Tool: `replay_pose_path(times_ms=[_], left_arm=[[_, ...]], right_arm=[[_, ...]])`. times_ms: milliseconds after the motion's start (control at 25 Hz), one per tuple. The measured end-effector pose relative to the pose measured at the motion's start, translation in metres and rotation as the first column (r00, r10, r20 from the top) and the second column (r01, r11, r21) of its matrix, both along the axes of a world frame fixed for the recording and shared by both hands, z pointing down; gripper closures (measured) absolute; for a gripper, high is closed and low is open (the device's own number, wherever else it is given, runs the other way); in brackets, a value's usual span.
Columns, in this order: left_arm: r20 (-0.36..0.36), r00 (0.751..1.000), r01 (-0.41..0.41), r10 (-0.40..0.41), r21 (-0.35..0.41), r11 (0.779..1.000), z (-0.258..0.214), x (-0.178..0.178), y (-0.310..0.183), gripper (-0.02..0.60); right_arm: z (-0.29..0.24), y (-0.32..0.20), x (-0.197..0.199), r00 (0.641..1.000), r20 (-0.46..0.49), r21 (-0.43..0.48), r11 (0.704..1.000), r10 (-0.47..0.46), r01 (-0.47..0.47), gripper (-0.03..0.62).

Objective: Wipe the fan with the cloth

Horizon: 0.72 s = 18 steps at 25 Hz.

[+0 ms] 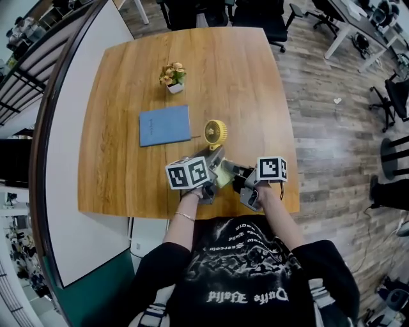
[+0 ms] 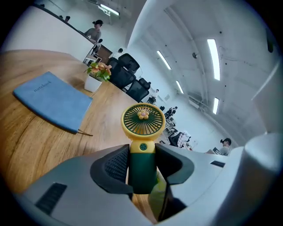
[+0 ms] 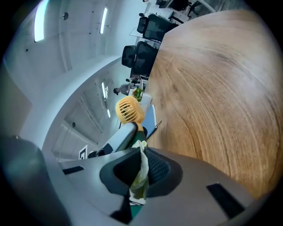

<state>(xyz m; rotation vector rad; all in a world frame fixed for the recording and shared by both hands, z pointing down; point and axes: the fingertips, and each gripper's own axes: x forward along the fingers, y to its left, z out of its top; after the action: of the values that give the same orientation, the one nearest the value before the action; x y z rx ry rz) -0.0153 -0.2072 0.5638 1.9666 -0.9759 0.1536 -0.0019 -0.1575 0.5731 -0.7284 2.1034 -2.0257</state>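
Note:
A small yellow fan (image 1: 215, 132) with a dark green handle is held upright over the near part of the wooden table (image 1: 121, 179). My left gripper (image 2: 142, 167) is shut on the green handle, and the yellow grille (image 2: 143, 119) stands clear above the jaws. In the head view the left gripper (image 1: 216, 157) is just below the fan head. My right gripper (image 3: 140, 170) is shut on a pale yellow-green cloth (image 3: 142, 173), which hangs pinched between its pads. The fan (image 3: 129, 110) shows just beyond it, beside the left gripper's jaw. The cloth (image 1: 224, 178) lies between the two grippers, and the right gripper (image 1: 240, 177) is right of it.
A blue notebook (image 1: 165, 125) lies flat left of the fan. A small white pot of flowers (image 1: 172, 76) stands farther back. The table's near edge (image 1: 147, 214) is close to the person's body. Office chairs (image 1: 265, 16) stand past the far edge.

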Motion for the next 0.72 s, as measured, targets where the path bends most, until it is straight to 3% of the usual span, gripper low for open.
replay_pose_path(times_ms=[200, 360, 600, 720], left_arm=[[-0.18, 0.983, 0.034, -0.037, -0.023, 0.999, -0.02, 0.004, 0.001, 0.385], [-0.219, 0.975, 0.03, -0.03, -0.006, 1.0, -0.027, 0.01, 0.002, 0.385], [-0.251, 0.968, -0.014, 0.018, 0.02, 1.0, -0.032, 0.02, 0.012, 0.385], [-0.286, 0.958, -0.022, 0.023, 0.005, 1.0, -0.031, 0.023, 0.015, 0.385]], right_arm=[[0.003, -0.013, 0.006, 0.996, -0.041, -0.001, 0.997, 0.076, -0.076, 0.569], [0.007, -0.015, 0.006, 0.993, -0.088, 0.003, 0.996, 0.085, -0.085, 0.57], [-0.008, -0.037, 0.026, 0.964, 0.058, -0.031, 0.966, 0.258, -0.257, 0.569], [-0.029, -0.049, 0.037, 0.941, 0.153, 0.039, 0.949, 0.303, -0.313, 0.569]])
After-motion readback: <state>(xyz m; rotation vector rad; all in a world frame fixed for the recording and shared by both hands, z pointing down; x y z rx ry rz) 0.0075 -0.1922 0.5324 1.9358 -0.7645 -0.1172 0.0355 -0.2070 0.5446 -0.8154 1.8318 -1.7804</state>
